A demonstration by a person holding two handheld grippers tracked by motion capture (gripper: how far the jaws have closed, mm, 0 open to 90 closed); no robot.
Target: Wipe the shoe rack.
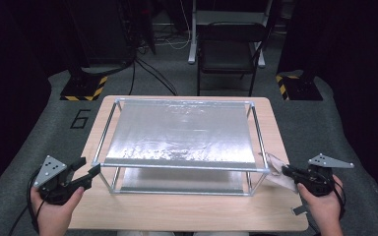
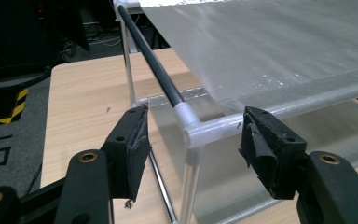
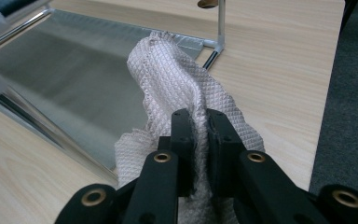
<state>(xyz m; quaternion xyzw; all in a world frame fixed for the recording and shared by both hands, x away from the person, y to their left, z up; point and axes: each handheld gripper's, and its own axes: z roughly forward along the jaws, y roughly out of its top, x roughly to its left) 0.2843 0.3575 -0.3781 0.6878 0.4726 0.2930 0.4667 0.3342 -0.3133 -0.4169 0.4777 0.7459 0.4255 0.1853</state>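
Clenched right jaws pinch my waffle-weave cloth [image 3: 186, 88] at the rack's [image 1: 177, 166] four o'clock; left gripper [image 2: 193, 140] gapes around its corner joint [image 2: 192, 128]. Soft, light cloth: grip bunched edge.

The high view looks forward and down from above the person's side, far enough to take in the whole desk [image 1: 187, 216] and rack [image 1: 182, 142]. The left gripper view sits close behind its fingers [image 2: 130, 144], facing the rack's near corner just ahead of them. The right gripper view looks along its fingers [image 3: 182, 140] at a cloth [image 3: 177, 79], the rack beyond. All three share the rack and desk.
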